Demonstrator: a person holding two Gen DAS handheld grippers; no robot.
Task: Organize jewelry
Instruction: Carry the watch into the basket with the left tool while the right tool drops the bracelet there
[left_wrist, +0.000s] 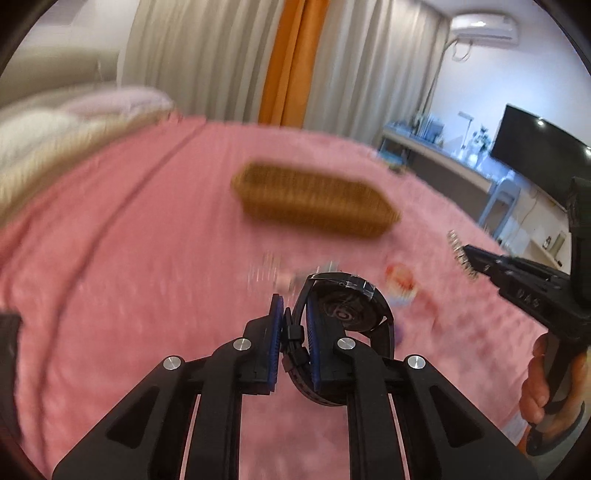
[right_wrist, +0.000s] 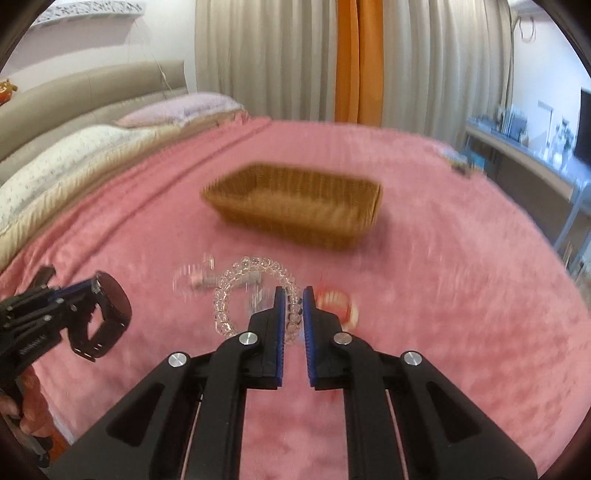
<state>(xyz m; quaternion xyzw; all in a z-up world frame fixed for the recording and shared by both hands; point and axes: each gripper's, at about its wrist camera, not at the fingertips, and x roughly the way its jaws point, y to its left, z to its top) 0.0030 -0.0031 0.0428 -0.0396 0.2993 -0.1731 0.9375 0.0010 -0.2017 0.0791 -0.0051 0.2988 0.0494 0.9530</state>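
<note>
My left gripper is shut on the strap of a black wristwatch and holds it above the pink bedspread; it also shows in the right wrist view. My right gripper is shut on a clear crystal bead bracelet, lifted off the bed; the bracelet shows at the right gripper's tip in the left wrist view. A brown wicker basket stands further back on the bed and looks empty. It also shows in the left wrist view.
On the bedspread lie a red and white bracelet and a blurred silvery piece. Pillows and a headboard are at the left. Curtains are behind. A desk and a TV are at the right.
</note>
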